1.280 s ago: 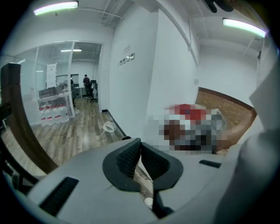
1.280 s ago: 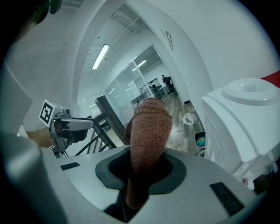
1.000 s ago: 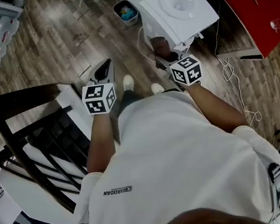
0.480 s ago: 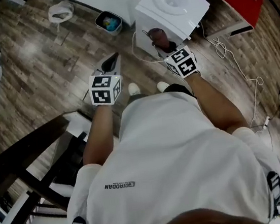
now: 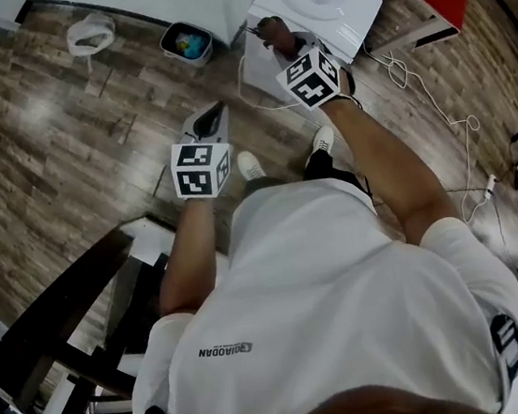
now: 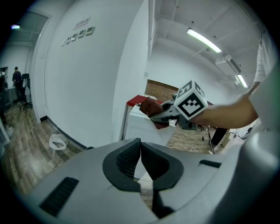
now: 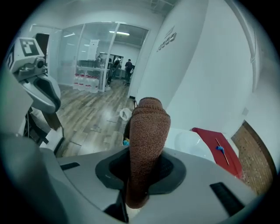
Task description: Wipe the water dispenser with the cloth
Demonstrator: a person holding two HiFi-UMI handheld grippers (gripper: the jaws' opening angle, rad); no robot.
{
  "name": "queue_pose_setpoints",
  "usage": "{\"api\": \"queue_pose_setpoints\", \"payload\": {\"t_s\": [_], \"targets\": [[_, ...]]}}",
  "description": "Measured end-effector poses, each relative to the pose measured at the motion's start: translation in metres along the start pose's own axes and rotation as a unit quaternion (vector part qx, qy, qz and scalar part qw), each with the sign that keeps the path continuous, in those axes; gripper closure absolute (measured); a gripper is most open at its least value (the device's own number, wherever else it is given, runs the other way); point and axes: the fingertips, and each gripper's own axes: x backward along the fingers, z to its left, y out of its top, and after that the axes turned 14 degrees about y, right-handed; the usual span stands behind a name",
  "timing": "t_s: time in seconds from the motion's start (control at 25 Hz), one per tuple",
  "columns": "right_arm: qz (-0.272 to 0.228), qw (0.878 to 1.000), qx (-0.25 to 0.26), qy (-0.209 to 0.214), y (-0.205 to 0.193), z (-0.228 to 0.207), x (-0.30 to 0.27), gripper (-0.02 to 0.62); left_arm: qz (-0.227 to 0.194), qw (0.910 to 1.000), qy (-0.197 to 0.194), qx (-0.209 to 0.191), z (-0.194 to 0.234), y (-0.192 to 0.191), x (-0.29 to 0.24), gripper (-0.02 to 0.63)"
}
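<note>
My right fingers hold the brown cloth just beside the water dispenser, which lies ahead and right; my shut, empty left fingers are farther back.

Head view looks down — all share water dispenser.
</note>
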Motion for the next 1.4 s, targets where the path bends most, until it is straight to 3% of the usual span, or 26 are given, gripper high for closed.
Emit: {"api": "queue_pose_setpoints", "payload": {"t_s": [0.28,0.68,0.96,1.4], "targets": [[0.014,1.000,0.011,-0.011,0.018,-0.021,-0.013,0.522,0.000,0.9999,-0.012,-0.001,-0.002,0.000,-0.003,0.605],[0.059,0.998,-0.002,-0.001,-0.002,-0.005,-0.055,0.522,0.009,0.9998,-0.007,0.016,0.018,-0.010,-0.009,0.605],[0.101,0.995,-0.014,0.013,-0.035,0.008,-0.104,0.521,0.024,0.9990,0.000,0.039,0.025,-0.027,-0.013,0.605],[0.165,0.986,0.007,0.015,-0.101,0.008,-0.183,0.522,0.048,0.9968,0.011,0.063,0.032,-0.052,-0.028,0.605]]}}
